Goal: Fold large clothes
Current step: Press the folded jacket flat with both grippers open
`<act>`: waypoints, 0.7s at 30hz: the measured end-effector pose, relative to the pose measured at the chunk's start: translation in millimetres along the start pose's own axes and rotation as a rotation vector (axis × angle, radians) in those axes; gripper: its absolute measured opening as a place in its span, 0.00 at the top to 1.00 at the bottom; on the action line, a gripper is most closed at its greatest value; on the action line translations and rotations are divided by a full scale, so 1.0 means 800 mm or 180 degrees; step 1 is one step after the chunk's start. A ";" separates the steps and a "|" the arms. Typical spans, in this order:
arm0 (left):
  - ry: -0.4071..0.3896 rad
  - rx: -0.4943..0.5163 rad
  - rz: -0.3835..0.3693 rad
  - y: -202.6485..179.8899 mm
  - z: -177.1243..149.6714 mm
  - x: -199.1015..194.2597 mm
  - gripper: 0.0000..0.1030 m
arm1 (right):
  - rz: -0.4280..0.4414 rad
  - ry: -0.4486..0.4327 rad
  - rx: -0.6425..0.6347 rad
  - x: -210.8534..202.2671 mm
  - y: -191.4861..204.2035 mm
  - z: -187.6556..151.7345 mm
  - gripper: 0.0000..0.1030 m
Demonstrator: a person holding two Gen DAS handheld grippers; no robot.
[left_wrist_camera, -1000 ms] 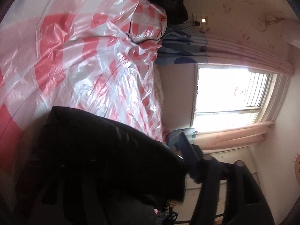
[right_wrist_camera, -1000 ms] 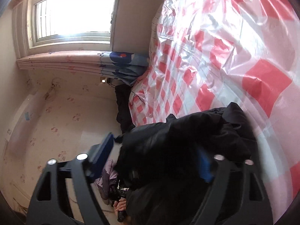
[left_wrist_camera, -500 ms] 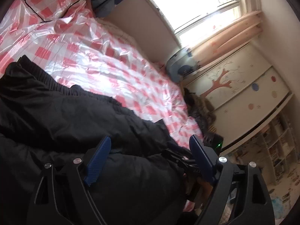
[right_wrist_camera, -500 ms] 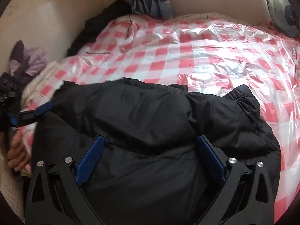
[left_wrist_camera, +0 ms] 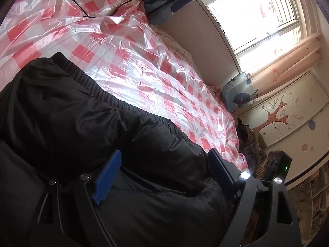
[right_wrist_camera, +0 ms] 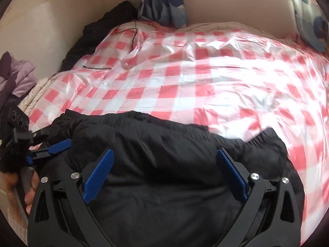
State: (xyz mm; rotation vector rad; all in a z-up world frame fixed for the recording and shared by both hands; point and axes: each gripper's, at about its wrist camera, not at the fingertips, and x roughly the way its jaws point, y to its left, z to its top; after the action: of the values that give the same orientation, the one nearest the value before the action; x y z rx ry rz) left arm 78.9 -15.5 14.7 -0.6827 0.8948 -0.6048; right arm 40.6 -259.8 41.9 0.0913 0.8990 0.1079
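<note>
Here, a puffy, matte black jacket (right_wrist_camera: 164,164) lies bunched on the bed's glossy, crinkled red-checked plastic sheet (right_wrist_camera: 195,78); left claw (left_wrist_camera: 164,170) and right claw (right_wrist_camera: 164,168) both spread, pinching nothing.

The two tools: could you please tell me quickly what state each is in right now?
Left tool: open, just opened wider, over the black jacket, not gripping it.
Right tool: open, holding nothing.

both wrist views close, angled down, sharing black jacket (left_wrist_camera: 123,144)
</note>
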 end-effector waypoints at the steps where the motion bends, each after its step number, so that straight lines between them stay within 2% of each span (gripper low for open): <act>1: -0.0023 0.0012 0.0006 -0.003 -0.001 0.000 0.20 | -0.0092 0.0087 -0.0023 0.018 0.002 0.008 0.07; 3: -0.0071 0.0034 0.0010 -0.005 -0.001 -0.005 0.20 | -0.0288 0.0421 -0.0012 0.075 -0.007 0.013 0.07; 4: -0.0095 0.0017 0.0002 -0.002 0.001 -0.007 0.20 | -0.0282 0.0571 0.0047 0.100 -0.015 0.010 0.07; 8: -0.0065 0.0004 0.0126 0.007 0.002 -0.001 0.20 | -0.0296 0.0697 0.0137 0.139 -0.029 0.016 0.07; 11: -0.0197 -0.0015 0.0233 0.006 0.002 -0.011 0.20 | -0.0266 0.0781 0.0171 0.119 -0.030 0.022 0.07; 13: -0.0344 -0.0027 0.0231 0.005 0.005 -0.025 0.17 | -0.0192 0.0515 0.0259 0.077 -0.036 0.024 0.07; 16: -0.0433 -0.0061 0.0366 0.014 0.012 -0.031 0.16 | -0.0401 0.0154 0.0353 0.019 -0.065 0.022 0.07; 17: -0.0392 -0.0128 0.0387 0.022 0.013 -0.027 0.16 | -0.0550 0.0126 0.0395 0.015 -0.083 0.017 0.07; 20: -0.0274 -0.0138 0.0497 0.036 0.009 -0.009 0.16 | -0.0738 0.0390 0.0671 0.050 -0.149 -0.017 0.07; 21: -0.0226 -0.0101 0.0446 0.037 0.007 0.000 0.16 | -0.0593 0.0426 0.0819 0.064 -0.169 -0.033 0.07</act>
State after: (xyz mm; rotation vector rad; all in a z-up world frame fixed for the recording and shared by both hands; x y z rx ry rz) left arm 89.4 5.2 -4.9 -0.6600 0.8796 -0.4397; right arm 59.2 -385.7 -30.6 0.2411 1.0477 -0.1776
